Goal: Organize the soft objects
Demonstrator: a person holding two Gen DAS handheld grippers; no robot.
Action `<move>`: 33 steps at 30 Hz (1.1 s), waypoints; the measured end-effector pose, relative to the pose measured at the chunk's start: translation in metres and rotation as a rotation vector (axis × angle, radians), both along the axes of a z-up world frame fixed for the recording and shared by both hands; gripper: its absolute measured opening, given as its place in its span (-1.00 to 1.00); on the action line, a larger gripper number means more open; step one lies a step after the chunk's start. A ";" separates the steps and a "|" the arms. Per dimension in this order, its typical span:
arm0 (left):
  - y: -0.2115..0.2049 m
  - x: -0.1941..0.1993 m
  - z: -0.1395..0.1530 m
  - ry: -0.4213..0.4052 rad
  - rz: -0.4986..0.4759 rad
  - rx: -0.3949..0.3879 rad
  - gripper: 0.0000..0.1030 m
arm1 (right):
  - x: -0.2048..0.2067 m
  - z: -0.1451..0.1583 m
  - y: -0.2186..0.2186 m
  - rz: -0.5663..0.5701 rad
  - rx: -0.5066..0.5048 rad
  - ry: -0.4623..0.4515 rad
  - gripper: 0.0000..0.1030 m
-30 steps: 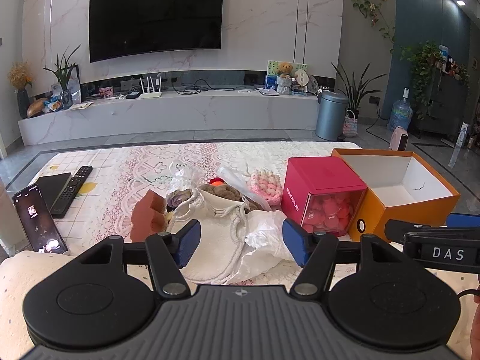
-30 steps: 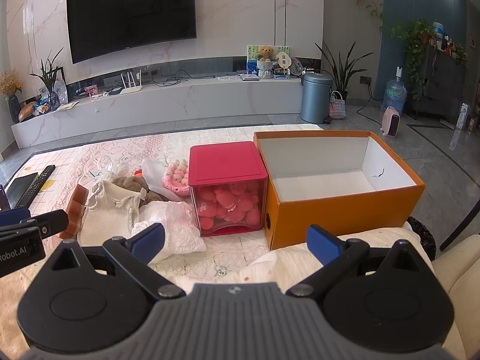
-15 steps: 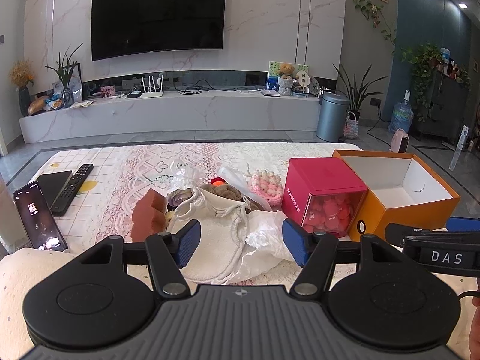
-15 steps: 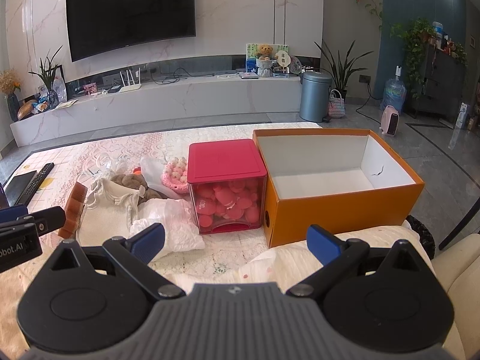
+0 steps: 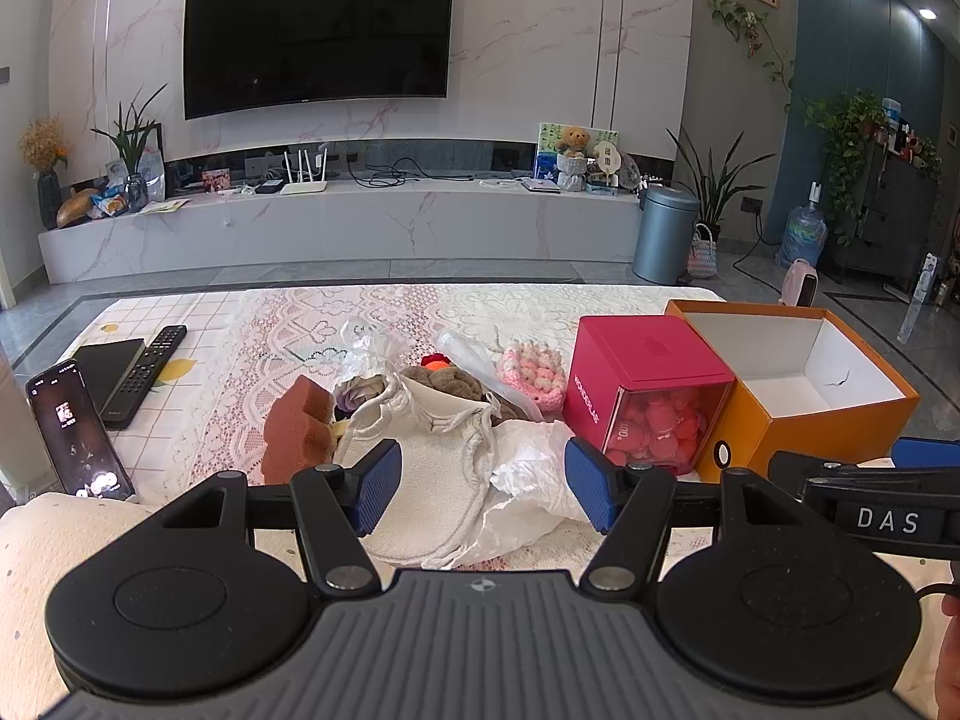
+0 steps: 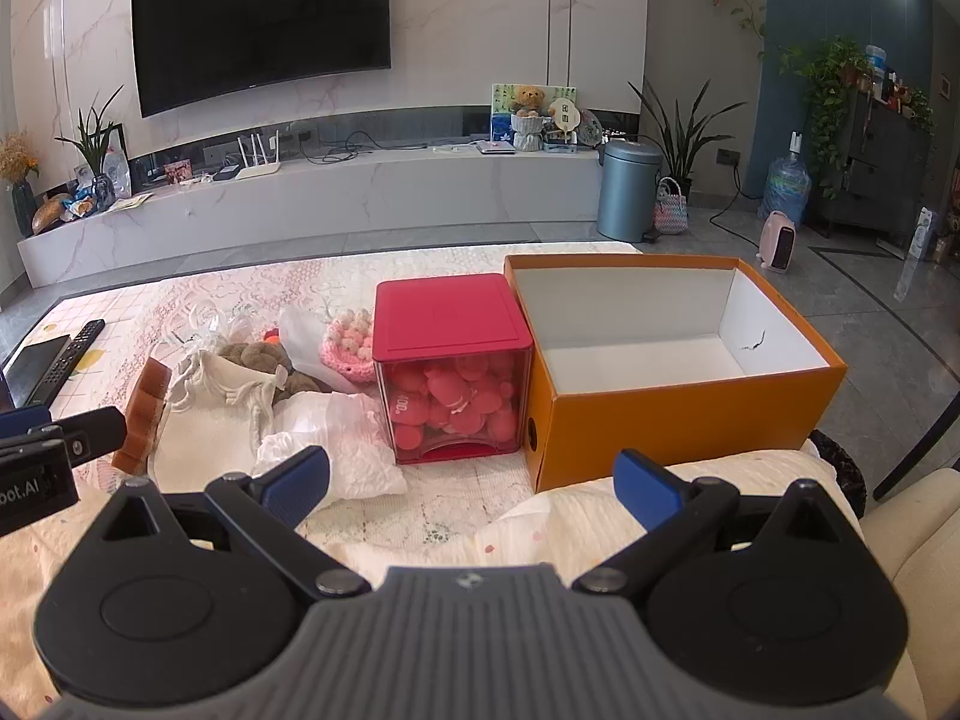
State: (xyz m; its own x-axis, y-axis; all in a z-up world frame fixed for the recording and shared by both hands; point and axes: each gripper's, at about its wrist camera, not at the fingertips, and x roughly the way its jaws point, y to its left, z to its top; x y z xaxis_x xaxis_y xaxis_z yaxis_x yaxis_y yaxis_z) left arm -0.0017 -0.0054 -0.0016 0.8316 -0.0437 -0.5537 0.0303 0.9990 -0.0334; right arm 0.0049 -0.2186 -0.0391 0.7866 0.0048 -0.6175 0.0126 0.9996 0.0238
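Both tongs spread wide, gripping nothing: left gripper (image 5: 483,483), right gripper (image 6: 471,486). Ahead of them: one orange box (image 6: 690,414), one red-lidded cube (image 6: 453,354), one cream drawstring pouch (image 5: 420,456).

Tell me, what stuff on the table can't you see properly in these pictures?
- Brown plush toy: both views, mostly buried under the cream cloth bag and a clear plastic wrapper.
- Purple thing: left view, tucked behind the brown sponge; can't tell what it is.
- Phone screen: left view, writing too small to read.
- Orange box: its near wall hides part of the floor inside.
- Pink balls in the red cube box: can't count them.
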 end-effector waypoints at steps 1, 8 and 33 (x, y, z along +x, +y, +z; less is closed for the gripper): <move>0.000 0.000 0.000 0.000 0.000 0.000 0.44 | 0.000 0.000 0.000 0.000 0.000 0.000 0.93; 0.000 0.000 0.000 0.001 0.000 0.000 0.44 | -0.001 -0.001 -0.001 -0.002 -0.001 0.001 0.93; 0.003 0.007 -0.007 0.042 -0.069 0.003 0.44 | 0.011 -0.006 0.011 0.073 -0.007 0.034 0.76</move>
